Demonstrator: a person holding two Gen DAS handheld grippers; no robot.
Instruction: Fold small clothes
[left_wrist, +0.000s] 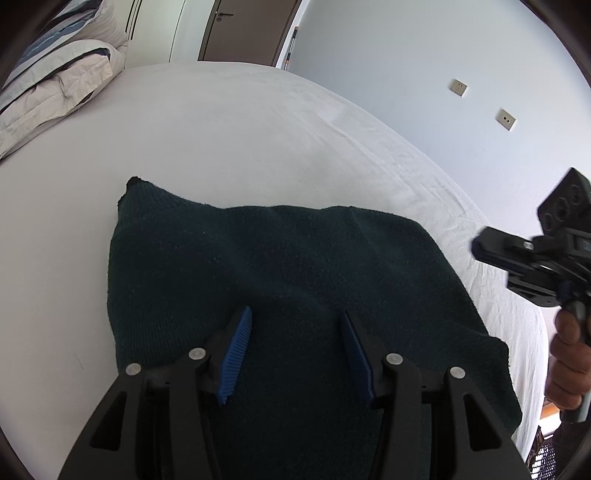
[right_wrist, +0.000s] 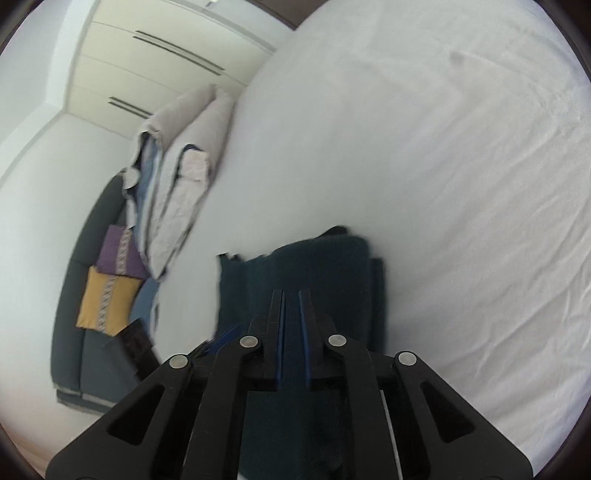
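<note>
- Dark green knit garment (left_wrist: 295, 295) lies on the white bed sheet (left_wrist: 221, 140), and we see it folded over itself, with a pointed corner poking up at its far left
- Our left claw (left_wrist: 295, 354) hovers over the near part of the garment with its blue pads (left_wrist: 236, 354) spread apart; nothing sits between them, and we cannot tell whether the tips touch the knit
- Our right claw (right_wrist: 291, 332) shows its fingers nearly pressed together, only a thin slit between the blue pads; from its own view the garment (right_wrist: 314, 266) fills the background behind them, and we see no cloth caught in the slit
- From the left wrist view the right claw (left_wrist: 491, 247) is at the frame's right edge, blurred, off the garment's right side, with a hand (left_wrist: 569, 362) on its handle cut by the lens rim
- Folded bedding (left_wrist: 55, 74) sits at the far corner of the bed
- A sofa with purple and yellow cushions (right_wrist: 110, 280) shows in the right wrist view, smeared by blur
</note>
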